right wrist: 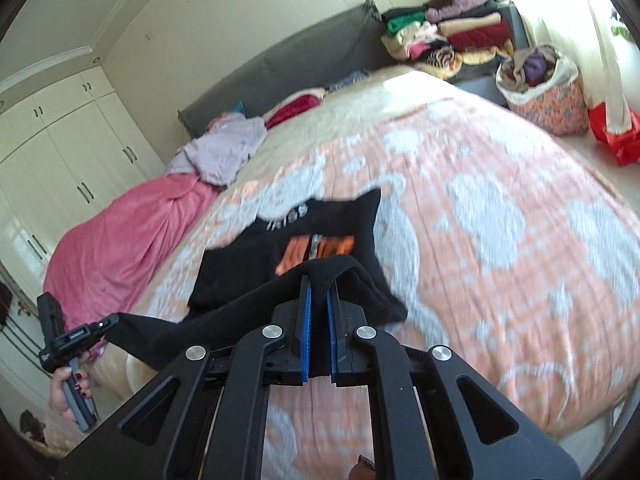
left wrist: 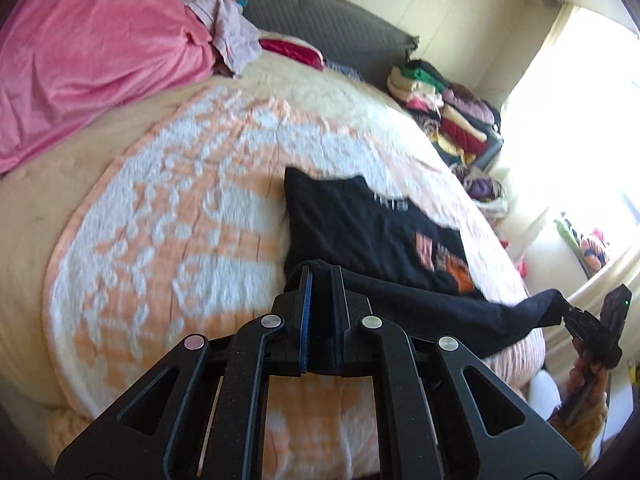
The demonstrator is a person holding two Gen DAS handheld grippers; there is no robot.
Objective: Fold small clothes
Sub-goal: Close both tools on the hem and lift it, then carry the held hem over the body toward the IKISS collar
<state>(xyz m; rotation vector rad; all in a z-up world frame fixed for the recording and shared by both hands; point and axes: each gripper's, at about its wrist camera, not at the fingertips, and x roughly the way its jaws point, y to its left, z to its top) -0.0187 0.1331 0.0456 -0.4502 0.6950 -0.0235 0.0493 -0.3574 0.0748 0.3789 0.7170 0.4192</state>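
Observation:
A small black T-shirt [left wrist: 372, 232] with an orange print lies on the orange-and-white bedspread [left wrist: 168, 208]; it also shows in the right wrist view [right wrist: 280, 256]. My left gripper [left wrist: 322, 276] is shut on one corner of the shirt's near hem and holds it lifted. My right gripper [right wrist: 319, 280] is shut on the other corner of that hem. The hem hangs stretched between them above the bed's near edge. Each gripper shows in the other's view: the right one [left wrist: 560, 308] and the left one [right wrist: 114, 320].
A pink blanket [left wrist: 92, 60] and a crumpled lilac garment [left wrist: 232, 32] lie at the head of the bed by the grey headboard [left wrist: 320, 24]. Folded clothes [right wrist: 452, 36] are stacked beside the bed, with a floral basket [right wrist: 548, 92] and a red bag [right wrist: 616, 132].

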